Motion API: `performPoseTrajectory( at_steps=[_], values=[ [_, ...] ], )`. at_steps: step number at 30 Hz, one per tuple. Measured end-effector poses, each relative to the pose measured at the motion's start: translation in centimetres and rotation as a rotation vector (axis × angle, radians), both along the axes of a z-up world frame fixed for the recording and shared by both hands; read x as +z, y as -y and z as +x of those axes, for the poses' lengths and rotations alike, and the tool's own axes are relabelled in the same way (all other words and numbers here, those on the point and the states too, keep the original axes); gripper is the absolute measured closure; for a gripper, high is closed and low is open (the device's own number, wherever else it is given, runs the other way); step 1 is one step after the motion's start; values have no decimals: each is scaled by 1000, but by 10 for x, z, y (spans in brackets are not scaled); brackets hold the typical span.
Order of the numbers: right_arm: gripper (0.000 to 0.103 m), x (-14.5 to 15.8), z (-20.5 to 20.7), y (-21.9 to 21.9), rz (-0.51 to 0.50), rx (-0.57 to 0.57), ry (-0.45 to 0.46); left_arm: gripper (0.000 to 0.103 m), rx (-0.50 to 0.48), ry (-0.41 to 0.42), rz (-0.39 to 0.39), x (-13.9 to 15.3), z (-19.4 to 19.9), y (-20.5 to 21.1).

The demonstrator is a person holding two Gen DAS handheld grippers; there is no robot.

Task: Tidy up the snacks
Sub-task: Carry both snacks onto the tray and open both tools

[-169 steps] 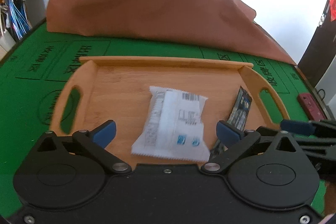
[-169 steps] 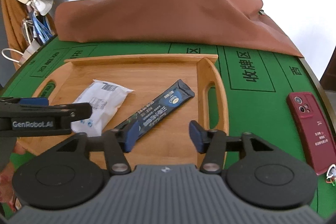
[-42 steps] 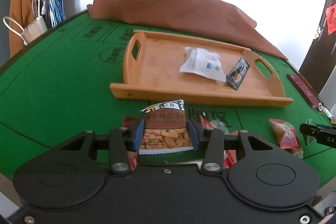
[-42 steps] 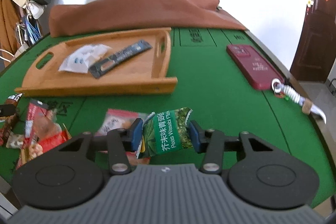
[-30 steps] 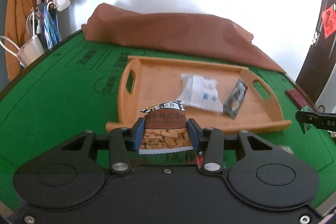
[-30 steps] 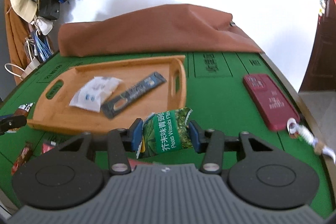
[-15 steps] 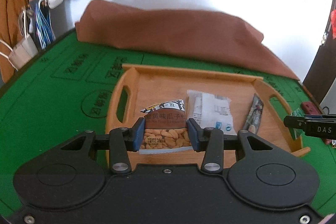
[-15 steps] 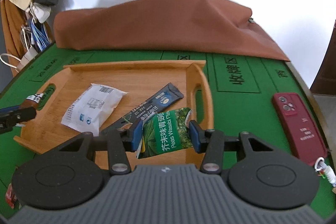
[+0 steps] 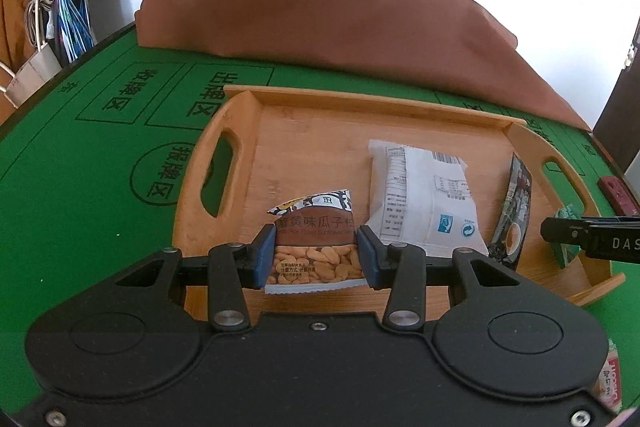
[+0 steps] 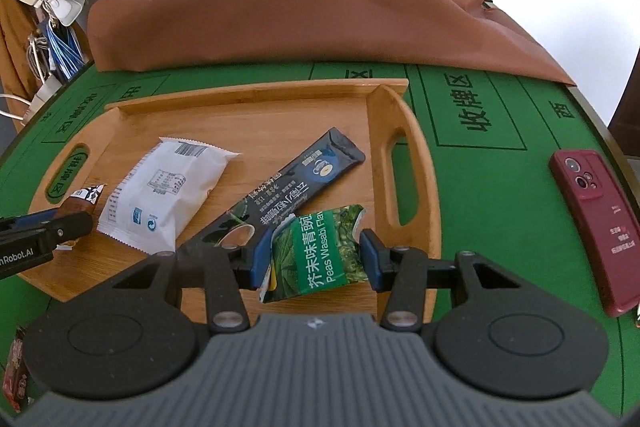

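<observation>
My wooden tray point(image 10: 424, 163) held a white packet point(image 10: 160, 187) and, at its three o'clock, a dark stick pack point(image 10: 304, 179). Over it, my left gripper point(image 9: 316, 259) clamped the sunflower-seed packet point(image 9: 316, 247); my right gripper point(image 10: 314, 257) clamped the wasabi-pea packet point(image 10: 320, 251). A red phone point(image 10: 592, 223) lay at three o'clock of the tray.

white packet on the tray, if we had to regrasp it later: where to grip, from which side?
Take the white packet by its crimped near end, coming from the front edge of the tray. It lies flat and puffy in the middle, so the thin seam probably suits the pads better. Its right side nearly meets the dark stick pack, leaving little room there.
</observation>
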State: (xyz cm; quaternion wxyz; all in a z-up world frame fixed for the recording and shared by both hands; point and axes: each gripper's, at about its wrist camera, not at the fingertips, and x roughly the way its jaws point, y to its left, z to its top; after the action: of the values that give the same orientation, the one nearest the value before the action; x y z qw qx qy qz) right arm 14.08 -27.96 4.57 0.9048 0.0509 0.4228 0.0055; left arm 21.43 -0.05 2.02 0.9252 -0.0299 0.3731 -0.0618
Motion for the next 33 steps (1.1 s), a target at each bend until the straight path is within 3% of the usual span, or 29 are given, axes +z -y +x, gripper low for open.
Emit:
performPoseTrajectory(
  at_steps=[26, 30, 32, 33],
  values=[
    [52, -10, 2, -5, -12, 11, 1, 61, -9, 2, 35, -10, 4, 8],
    [44, -10, 2, -5, -7, 15, 2, 60, -9, 2, 43, -12, 4, 9],
    [38, -10, 2, -5, 1, 23, 2, 54, -5, 4, 52, -11, 3, 10],
    [35, -10, 1, -4, 8, 23, 3, 46, -1, 4, 52, -11, 3, 9]
  ],
)
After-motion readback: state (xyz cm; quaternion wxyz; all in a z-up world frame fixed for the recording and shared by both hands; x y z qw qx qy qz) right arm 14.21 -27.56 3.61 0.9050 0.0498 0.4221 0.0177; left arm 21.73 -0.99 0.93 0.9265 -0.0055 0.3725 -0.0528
